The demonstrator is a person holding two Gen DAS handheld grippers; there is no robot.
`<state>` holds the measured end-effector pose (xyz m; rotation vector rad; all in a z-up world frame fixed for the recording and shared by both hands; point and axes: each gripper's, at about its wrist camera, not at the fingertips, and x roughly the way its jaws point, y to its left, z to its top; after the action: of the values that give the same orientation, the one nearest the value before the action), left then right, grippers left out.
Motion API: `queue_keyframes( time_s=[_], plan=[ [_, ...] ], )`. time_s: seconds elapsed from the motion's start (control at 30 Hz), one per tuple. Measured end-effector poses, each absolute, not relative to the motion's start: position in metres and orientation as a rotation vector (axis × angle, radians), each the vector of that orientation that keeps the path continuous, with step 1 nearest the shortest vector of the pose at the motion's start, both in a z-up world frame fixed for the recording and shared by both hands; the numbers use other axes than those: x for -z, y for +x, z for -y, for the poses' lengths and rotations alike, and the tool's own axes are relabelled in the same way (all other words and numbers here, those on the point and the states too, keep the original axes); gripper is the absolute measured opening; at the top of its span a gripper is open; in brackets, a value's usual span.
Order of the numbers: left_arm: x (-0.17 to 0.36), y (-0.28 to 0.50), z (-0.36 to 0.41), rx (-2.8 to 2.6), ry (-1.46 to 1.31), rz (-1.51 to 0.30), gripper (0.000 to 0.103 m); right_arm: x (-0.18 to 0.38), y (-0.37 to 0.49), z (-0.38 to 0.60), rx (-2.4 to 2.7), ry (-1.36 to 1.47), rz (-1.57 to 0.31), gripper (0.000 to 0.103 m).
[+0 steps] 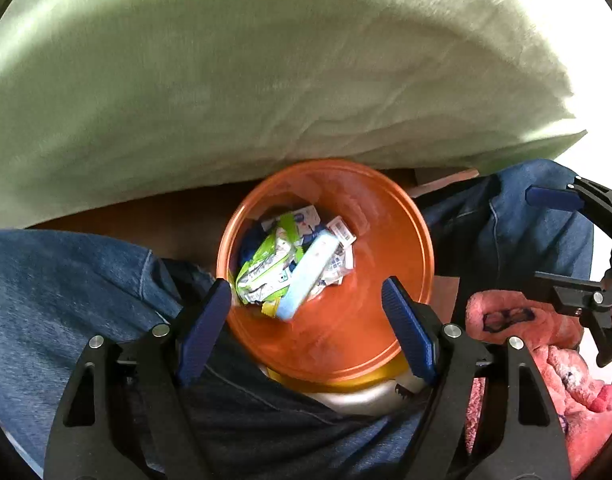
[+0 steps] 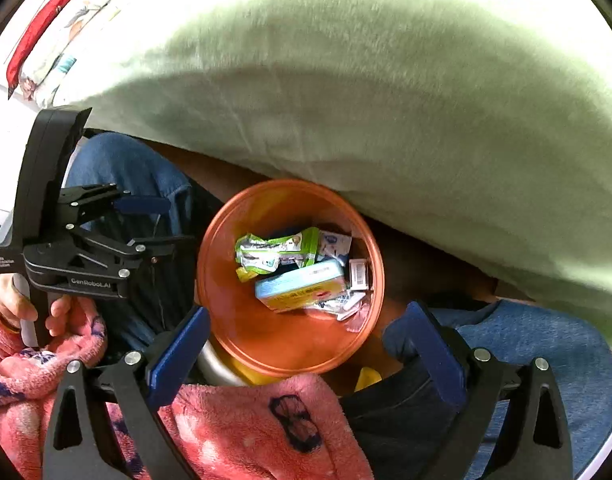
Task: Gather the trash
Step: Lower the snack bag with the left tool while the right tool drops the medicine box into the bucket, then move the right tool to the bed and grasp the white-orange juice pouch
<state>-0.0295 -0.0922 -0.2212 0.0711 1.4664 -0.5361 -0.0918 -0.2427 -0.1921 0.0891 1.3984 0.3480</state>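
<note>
Left tool (image 1: 306, 312) agape above bin (image 1: 385, 216)

orange bin (image 1: 385, 216) of wrappers (image 1: 266, 268) beside green-covered bed (image 1: 266, 80)

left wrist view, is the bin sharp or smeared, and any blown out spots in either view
Left wrist view: orange bin rim smeared, wrappers soft, white glare at the right edge. Right wrist view: bin sharper, green blanket overexposed along the top.
</note>
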Motion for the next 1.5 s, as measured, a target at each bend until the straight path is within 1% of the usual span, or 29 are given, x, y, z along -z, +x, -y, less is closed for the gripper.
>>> queue_keyframes(
  time_s=[0.3, 0.43, 0.57, 0.6, 0.63, 0.77, 0.97, 1.1, 1.27, 1.5],
  plan=[
    [0.203, -0.028, 0.092, 0.541, 0.071, -1.42, 0.076, 0.181, -0.091, 0.241, -0.346, 0.079, -1.365, 0.096],
    [0.192, -0.029, 0.092, 0.555, 0.069, -1.399, 0.076, 0.167, -0.09, 0.24, -0.356, 0.07, -1.325, 0.096],
    [0.166, -0.028, 0.093, 0.592, 0.065, -1.333, 0.076, 0.138, -0.086, 0.24, -0.37, 0.058, -1.222, 0.096],
    [0.158, -0.027, 0.093, 0.597, 0.065, -1.307, 0.078, 0.128, -0.084, 0.242, -0.371, 0.056, -1.184, 0.096],
    [0.148, -0.026, 0.093, 0.598, 0.063, -1.276, 0.083, 0.121, -0.082, 0.243, -0.366, 0.051, -1.155, 0.096],
    [0.117, -0.016, 0.089, 0.591, 0.051, -1.169, 0.084, 0.086, -0.061, 0.26, -0.295, 0.018, -0.998, 0.097],
    [0.085, 0.015, 0.082, 0.526, 0.014, -1.047, 0.088, 0.057, 0.007, 0.292, -0.121, -0.05, -0.794, 0.097],
    [0.077, 0.033, 0.079, 0.503, -0.015, -1.022, 0.089, 0.051, 0.068, 0.297, -0.038, -0.156, -0.738, 0.097],
    [0.076, 0.052, 0.077, 0.488, -0.036, -1.02, 0.089, 0.056, 0.161, 0.293, 0.041, -0.298, -0.747, 0.097],
    [0.078, 0.073, 0.07, 0.464, -0.063, -1.021, 0.089, 0.072, 0.248, 0.292, 0.097, -0.346, -0.826, 0.097]
  ],
)
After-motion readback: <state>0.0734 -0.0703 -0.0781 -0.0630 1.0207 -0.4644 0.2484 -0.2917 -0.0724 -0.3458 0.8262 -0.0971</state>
